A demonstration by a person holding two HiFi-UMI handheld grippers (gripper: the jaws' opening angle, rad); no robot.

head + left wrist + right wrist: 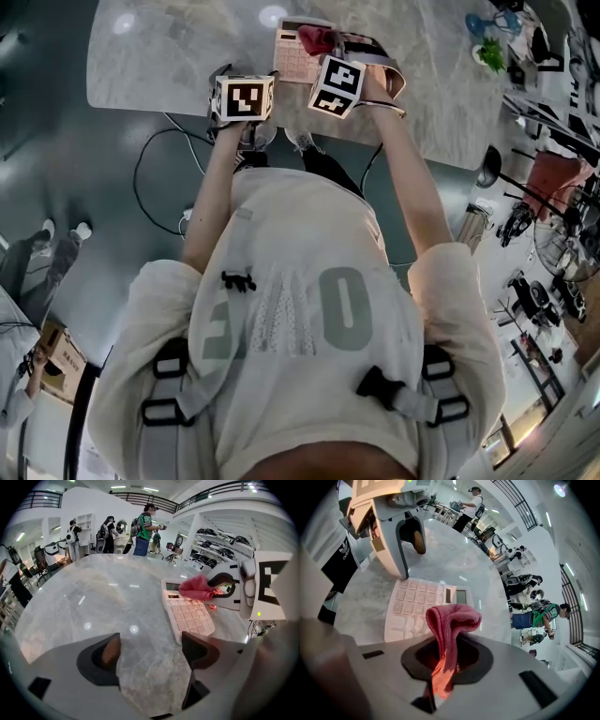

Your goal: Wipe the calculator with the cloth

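My right gripper [449, 658] is clamped on the pink cloth [451, 618]. Its folded end bulges out of the jaws at the centre of the right gripper view, over the near edge of the pale pink calculator [417, 603]. The calculator lies flat on the marble table [89, 602], top centre in the head view. My left gripper [151, 652] has its jaws apart with only bare table between them, near the calculator's corner.

The table [93, 602] lies bare left of and beyond the left gripper [150, 651], whose 2 jaws stand apart over bare top. On its right the calculator [187, 616] blocks the way. The right gripper [445, 658], clamping the cloth [450, 620], hangs over its display end, and the keys are uncovered.
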